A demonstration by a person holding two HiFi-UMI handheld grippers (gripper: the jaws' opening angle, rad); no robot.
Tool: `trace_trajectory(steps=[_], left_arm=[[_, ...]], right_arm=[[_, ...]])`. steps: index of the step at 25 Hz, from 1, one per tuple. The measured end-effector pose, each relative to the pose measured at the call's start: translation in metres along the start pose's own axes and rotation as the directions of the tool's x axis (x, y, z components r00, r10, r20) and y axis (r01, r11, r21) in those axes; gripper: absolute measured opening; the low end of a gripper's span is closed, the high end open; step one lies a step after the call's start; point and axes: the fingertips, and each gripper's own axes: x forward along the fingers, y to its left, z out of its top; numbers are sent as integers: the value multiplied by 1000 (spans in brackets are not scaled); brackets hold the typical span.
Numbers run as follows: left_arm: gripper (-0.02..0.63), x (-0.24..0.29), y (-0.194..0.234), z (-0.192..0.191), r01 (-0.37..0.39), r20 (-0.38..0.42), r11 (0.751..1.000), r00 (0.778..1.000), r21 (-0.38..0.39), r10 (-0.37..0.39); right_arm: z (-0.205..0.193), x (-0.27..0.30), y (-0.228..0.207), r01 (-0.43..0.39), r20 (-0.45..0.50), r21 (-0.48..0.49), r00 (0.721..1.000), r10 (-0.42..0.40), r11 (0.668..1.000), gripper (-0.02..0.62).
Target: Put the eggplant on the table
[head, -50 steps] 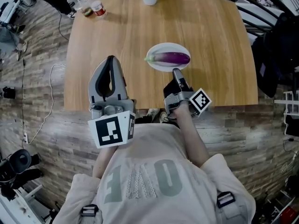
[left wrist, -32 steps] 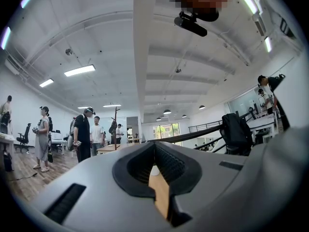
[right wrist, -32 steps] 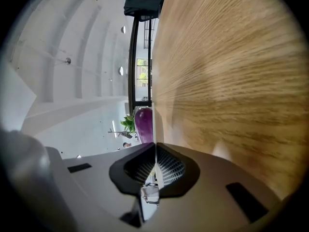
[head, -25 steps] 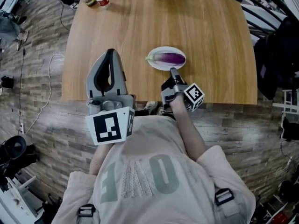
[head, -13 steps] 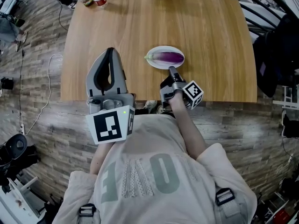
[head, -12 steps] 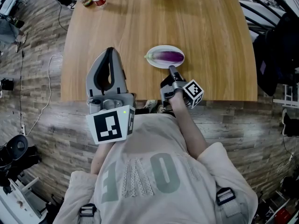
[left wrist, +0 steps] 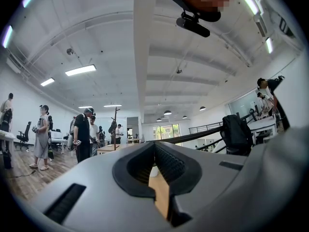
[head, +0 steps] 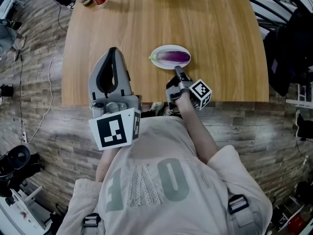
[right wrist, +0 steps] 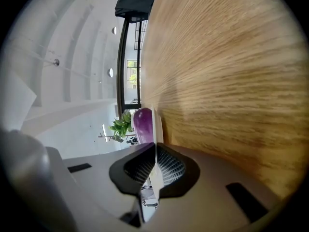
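Right gripper view: the right gripper's (right wrist: 154, 148) fingers are seen pressed together, nothing held. The eggplant (right wrist: 143, 123) is found just beyond their tips, laid on a white plate (head: 168, 48) on the table (head: 122, 18). The left gripper's (head: 114, 50) fingers are likewise closed, empty.

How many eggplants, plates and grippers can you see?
Eggplant: 1
Plate: 1
Grippers: 2, the left gripper and the right gripper
Total: 4
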Motion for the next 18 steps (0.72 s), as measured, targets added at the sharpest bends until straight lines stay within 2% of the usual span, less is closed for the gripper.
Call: trace_trajectory(steps=[12,18], left_arm=[[9,1,-1,-1,1,1,1000,1000,-5,-1],[9,3,0,1,0,4,1000,1000,-11,0]], right_arm=[[-2,4,-8,61,-11,41,998,-61,997,26],[-1,6,-6,91,-8,18,996,-91,996,29]])
